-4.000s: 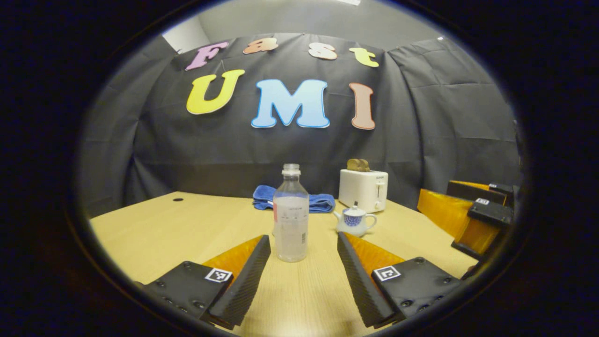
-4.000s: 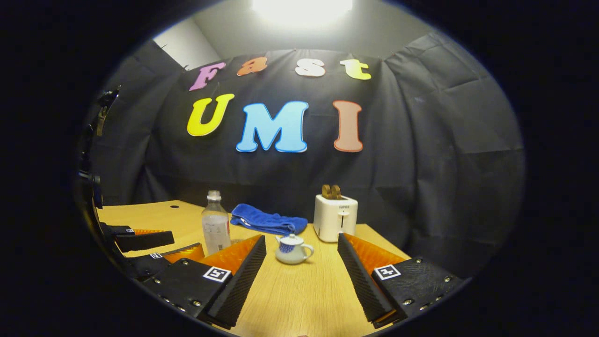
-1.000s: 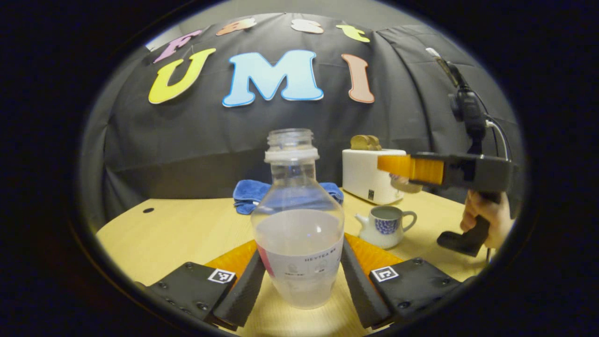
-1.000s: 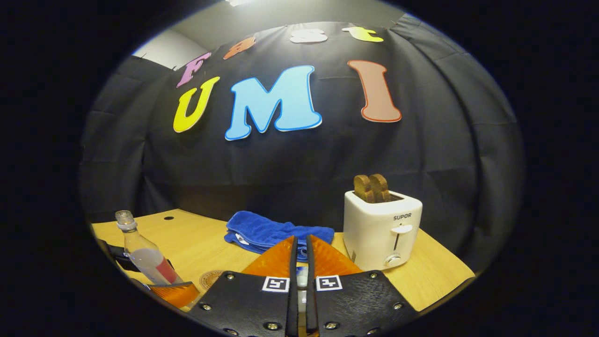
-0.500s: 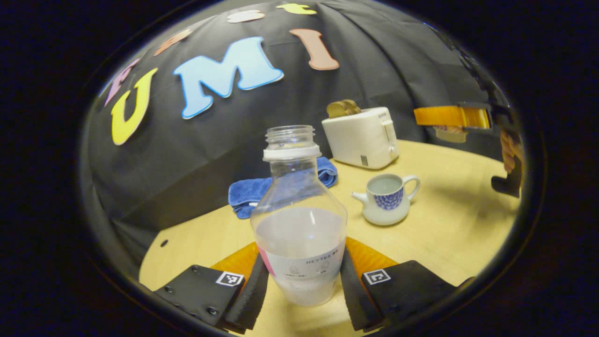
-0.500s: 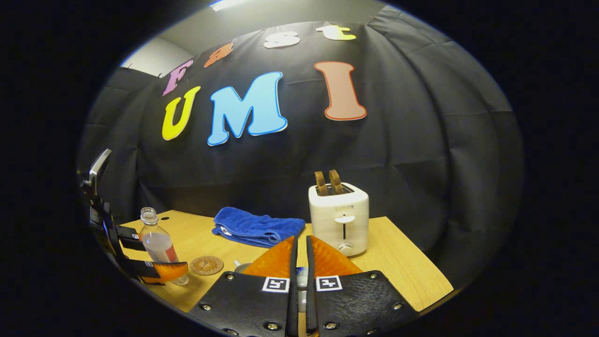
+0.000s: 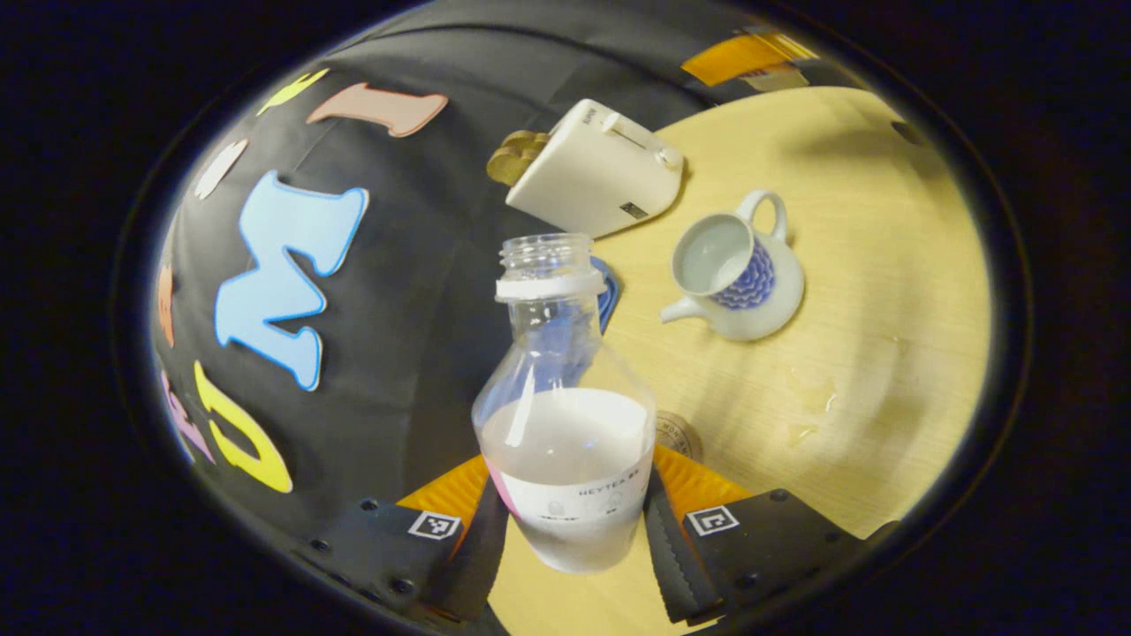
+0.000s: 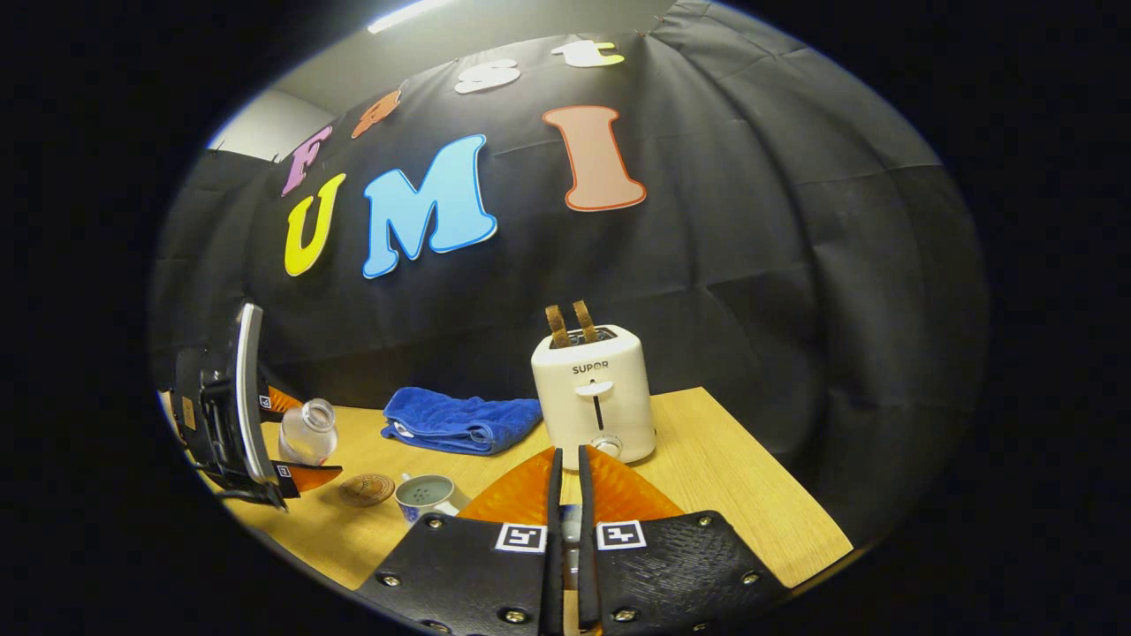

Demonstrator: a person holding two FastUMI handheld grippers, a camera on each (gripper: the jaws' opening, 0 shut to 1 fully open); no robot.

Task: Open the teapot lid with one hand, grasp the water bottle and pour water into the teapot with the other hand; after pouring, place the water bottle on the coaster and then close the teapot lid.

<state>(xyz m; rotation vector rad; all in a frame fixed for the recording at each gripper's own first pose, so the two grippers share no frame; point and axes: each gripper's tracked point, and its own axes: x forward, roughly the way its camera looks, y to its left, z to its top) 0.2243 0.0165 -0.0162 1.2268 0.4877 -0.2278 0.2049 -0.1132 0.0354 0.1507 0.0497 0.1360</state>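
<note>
Counter (image 7: 884, 265) carries the open teapot (image 7: 733, 269) right of the tilted bottle (image 7: 561, 389) mouth; left tool (image 7: 565, 521) grips the bottle, right tool (image 8: 565, 481) pinches the lid.

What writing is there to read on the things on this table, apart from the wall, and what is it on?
"SUPOR": on the front of the white toaster.
Water bottle: its label carries print, too small and curved to read surely.
Square markers on the right gripper: coded patterns, no words.
Teapot: a blue pattern, no text.
</note>
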